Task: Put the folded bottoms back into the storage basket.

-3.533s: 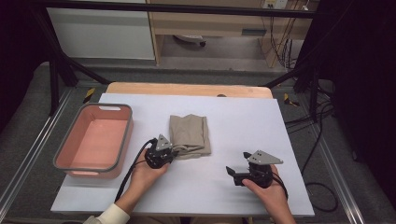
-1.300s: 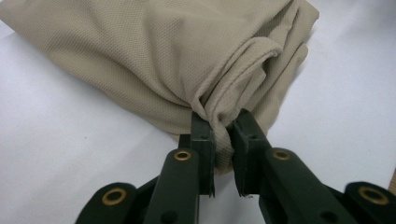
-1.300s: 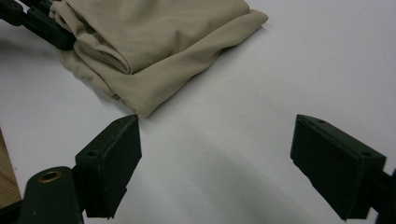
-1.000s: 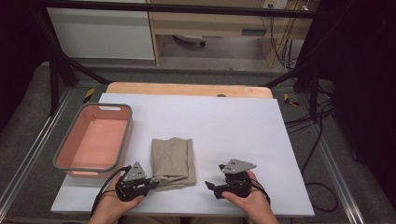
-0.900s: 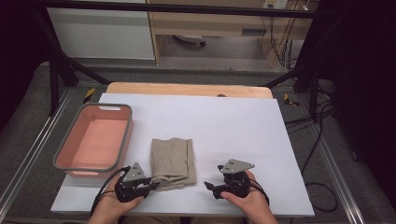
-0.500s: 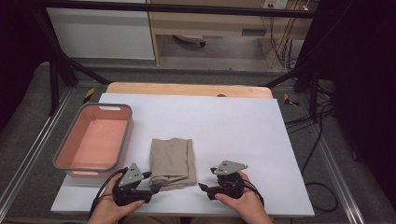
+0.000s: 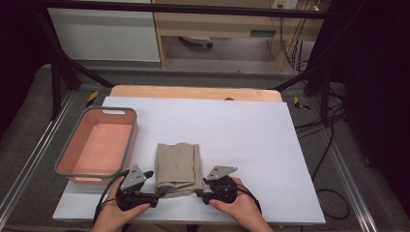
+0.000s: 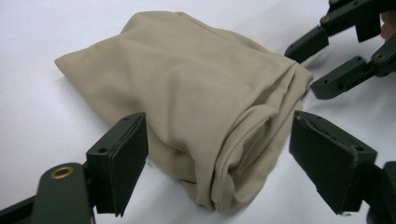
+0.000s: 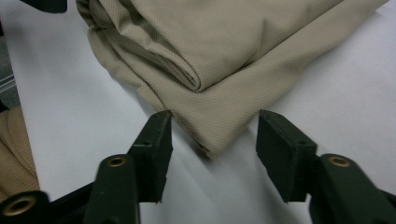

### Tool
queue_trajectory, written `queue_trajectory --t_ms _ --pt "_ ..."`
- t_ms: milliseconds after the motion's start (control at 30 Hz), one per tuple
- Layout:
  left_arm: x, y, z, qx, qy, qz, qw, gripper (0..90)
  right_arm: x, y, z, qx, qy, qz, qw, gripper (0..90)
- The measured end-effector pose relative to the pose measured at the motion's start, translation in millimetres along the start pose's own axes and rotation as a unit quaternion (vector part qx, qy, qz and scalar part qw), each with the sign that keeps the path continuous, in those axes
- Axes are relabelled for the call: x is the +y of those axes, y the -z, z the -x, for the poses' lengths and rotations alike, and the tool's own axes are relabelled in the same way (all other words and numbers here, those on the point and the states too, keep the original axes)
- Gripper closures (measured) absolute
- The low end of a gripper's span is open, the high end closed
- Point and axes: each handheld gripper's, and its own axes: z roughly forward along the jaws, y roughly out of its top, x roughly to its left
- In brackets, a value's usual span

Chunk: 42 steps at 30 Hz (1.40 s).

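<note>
On the white table (image 7: 251, 130), near its front edge, a folded beige cloth (image 7: 178, 168) is laid beside the pink basin (image 7: 126, 145). Its near corners are flanked by the left gripper (image 8: 217, 158) and the right gripper (image 9: 212, 140), both held with jaws apart around the cloth's edge.

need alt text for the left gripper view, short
A folded beige cloth lies on a white table, its near corner between the left gripper's two open black jaws. The right gripper, also open, points at the cloth from the upper right.
</note>
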Motion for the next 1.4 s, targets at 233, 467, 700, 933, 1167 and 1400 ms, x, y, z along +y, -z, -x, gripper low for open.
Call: queue_trajectory --t_ms 233,467,700,933,1167,1400 --pt "4.1 3.5 3.2 -0.002 -0.001 0.021 0.9998 19.7 -0.5 -6.3 -5.4 -0.018 0.03 0.002 0.9994 79.9" --pt "13.0 5.5 2.7 0.008 0.006 0.027 0.9996 18.8 -4.9 1.6 -12.6 -0.012 0.028 0.004 0.9995 85.4" --pt "42.2 -3.1 -1.5 0.036 -0.005 0.007 0.9993 18.6 -14.8 13.2 -25.4 -0.016 0.024 0.0 0.9996 85.6" --pt "78.2 -31.0 -9.2 0.044 -0.014 -0.021 0.9987 16.7 -24.0 22.9 -29.4 -0.016 0.015 -0.001 0.9998 85.6" --pt "93.0 -59.3 -22.6 0.047 0.011 -0.035 0.9982 10.9 -25.1 21.1 -26.7 -0.015 0.018 -0.007 0.9997 85.6" --pt "92.3 -75.7 -35.0 0.049 0.025 -0.053 0.9971 10.9 -25.4 20.5 -25.5 -0.014 0.014 -0.008 0.9998 85.4"
